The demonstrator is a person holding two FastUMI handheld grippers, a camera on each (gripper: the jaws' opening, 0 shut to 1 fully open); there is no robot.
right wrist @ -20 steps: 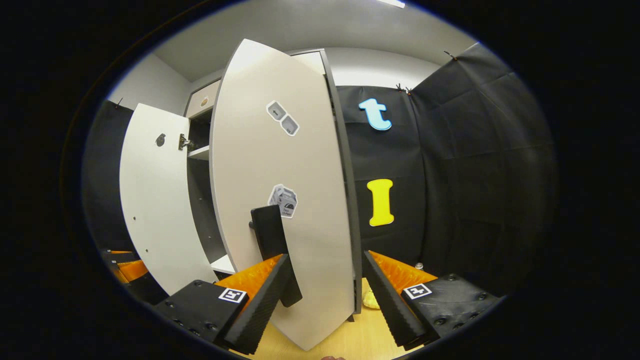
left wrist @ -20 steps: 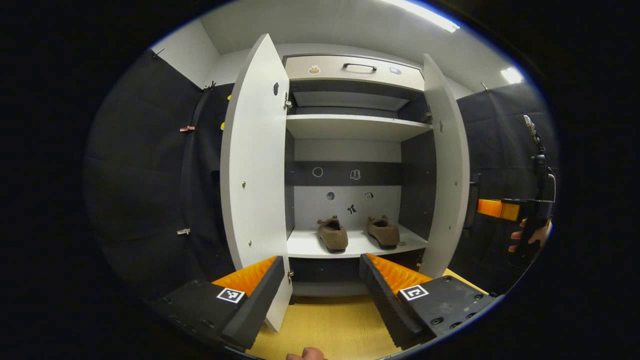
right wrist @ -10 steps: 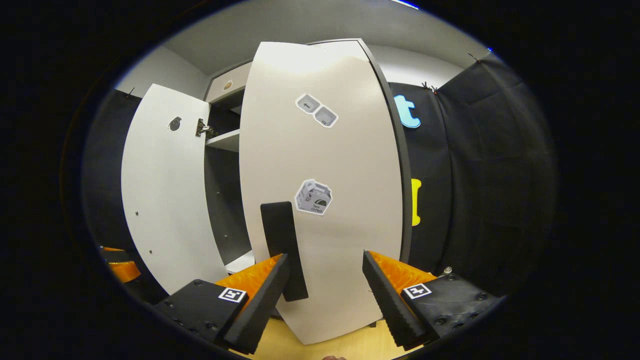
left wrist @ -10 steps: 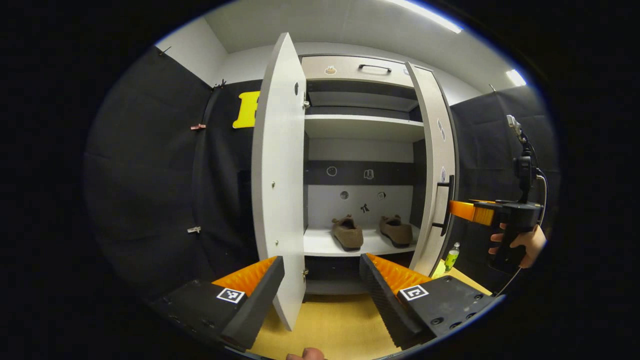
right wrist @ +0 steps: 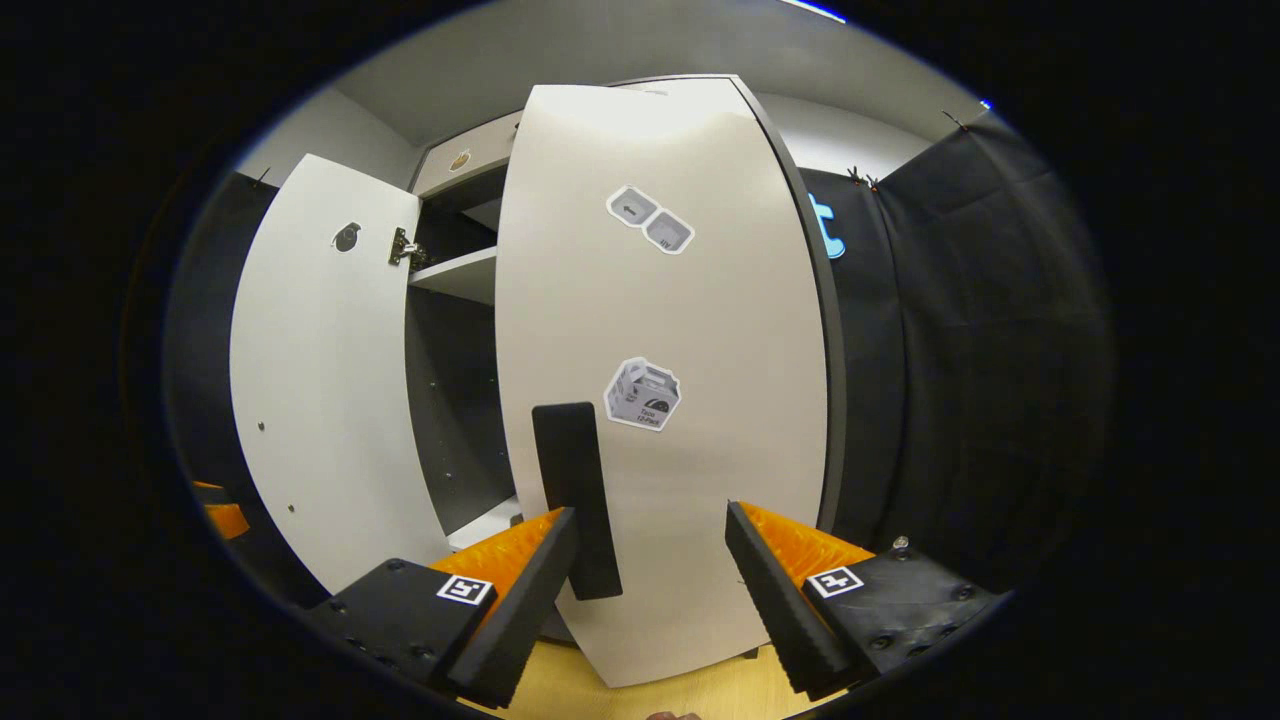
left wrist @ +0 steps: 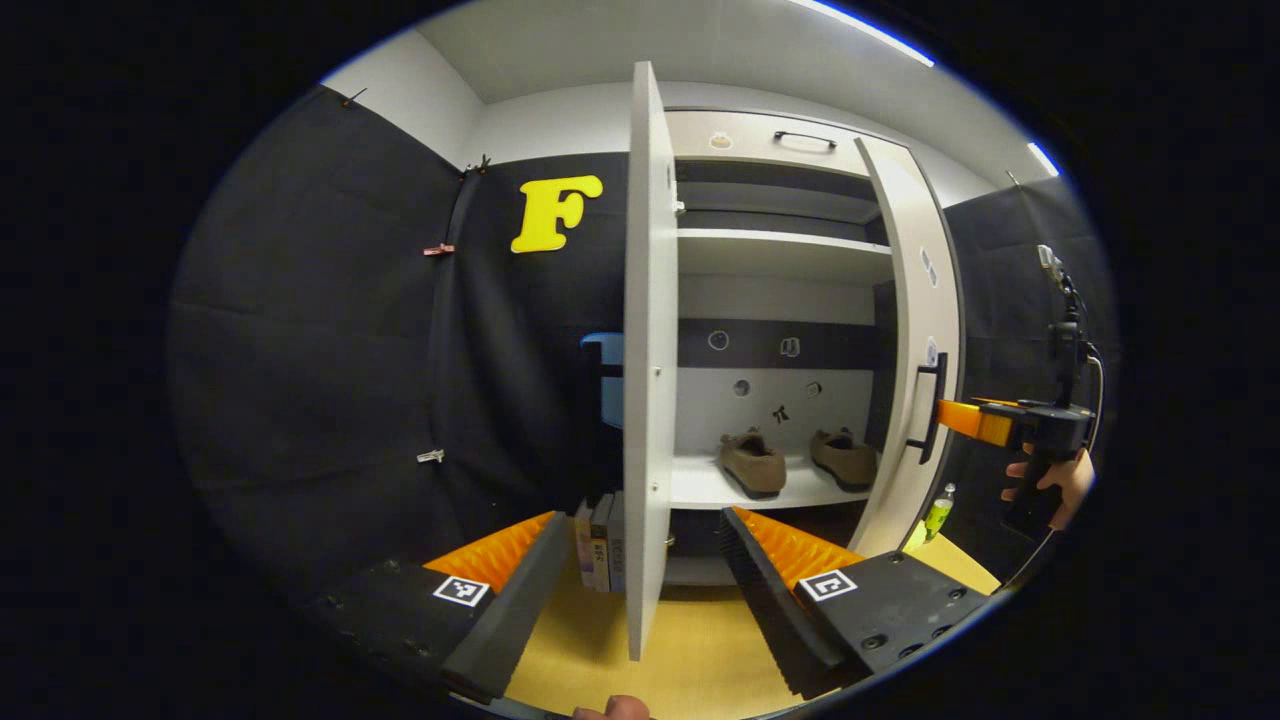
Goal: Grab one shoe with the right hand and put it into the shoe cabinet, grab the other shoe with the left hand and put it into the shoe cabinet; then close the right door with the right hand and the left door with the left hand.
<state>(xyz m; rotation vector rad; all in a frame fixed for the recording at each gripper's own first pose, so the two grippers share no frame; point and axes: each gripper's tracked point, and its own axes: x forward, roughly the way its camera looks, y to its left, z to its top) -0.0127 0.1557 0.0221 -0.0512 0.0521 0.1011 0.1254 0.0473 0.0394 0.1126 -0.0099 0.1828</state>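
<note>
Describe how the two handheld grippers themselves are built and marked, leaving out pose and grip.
The left gripper has two wedge-shaped fingers with ribbed inner faces on black bolted blocks, each bearing a square black-and-white marker. The right gripper is built the same way. Seen from the left gripper view, it is a black pistol-style body, with a cable trailing below the person's hand and a small mast on top.

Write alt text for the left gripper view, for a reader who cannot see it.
An open shoe cabinet holds two brown shoes on its lower shelf, its left door seen edge-on. The right door stands half shut, with a person's hand-held gripper at its handle. Nearer, an open hand-held gripper straddles the left door's lower edge.
</note>
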